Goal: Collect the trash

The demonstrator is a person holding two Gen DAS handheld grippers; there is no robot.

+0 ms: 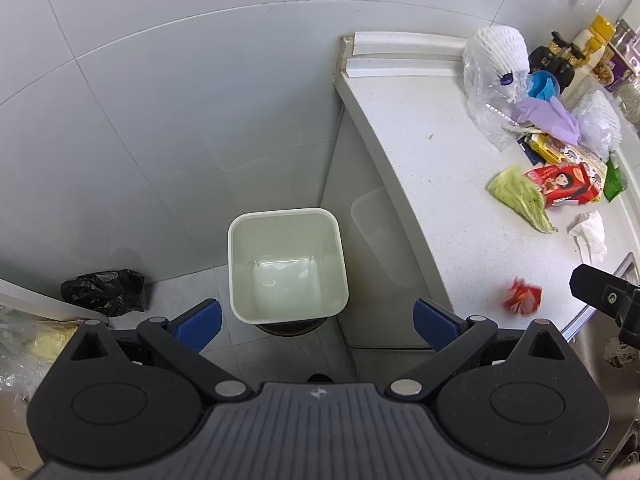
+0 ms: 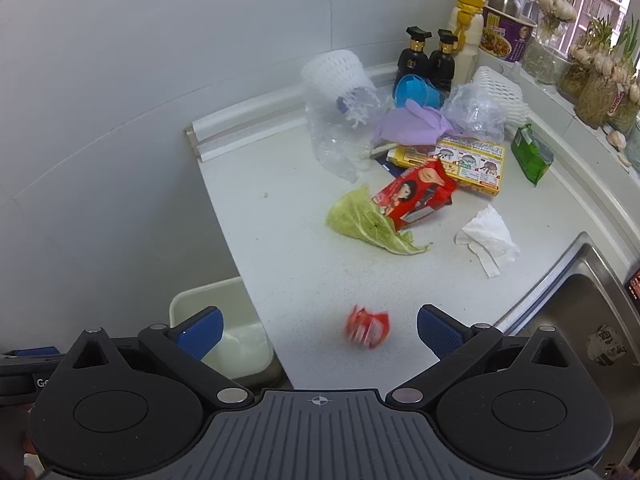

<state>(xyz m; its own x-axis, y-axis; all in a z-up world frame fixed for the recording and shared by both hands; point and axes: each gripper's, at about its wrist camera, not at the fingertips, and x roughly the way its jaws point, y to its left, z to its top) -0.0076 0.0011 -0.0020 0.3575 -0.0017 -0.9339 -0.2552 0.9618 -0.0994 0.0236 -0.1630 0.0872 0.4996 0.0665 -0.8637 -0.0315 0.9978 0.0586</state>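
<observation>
A white bin [image 1: 286, 264] stands on the floor beside the counter, empty; it also shows in the right wrist view [image 2: 224, 328]. My left gripper [image 1: 318, 322] is open and empty above the bin. My right gripper [image 2: 320, 334] is open over the counter [image 2: 280, 240]. A small crumpled red wrapper [image 2: 367, 332] lies blurred between its fingers, untouched; it also shows in the left wrist view [image 1: 522, 296]. Farther back lie a cabbage leaf [image 2: 368, 222], a red snack packet [image 2: 416, 196], a crumpled tissue [image 2: 490, 240], a yellow box [image 2: 468, 162] and a green packet [image 2: 532, 154].
A clear plastic bag with white foam netting [image 2: 340, 112], a purple glove [image 2: 412, 124], a blue cup [image 2: 416, 90] and dark bottles [image 2: 428, 60] crowd the counter's back. A steel sink [image 2: 580, 320] lies at right. A black bag [image 1: 104, 292] sits on the floor.
</observation>
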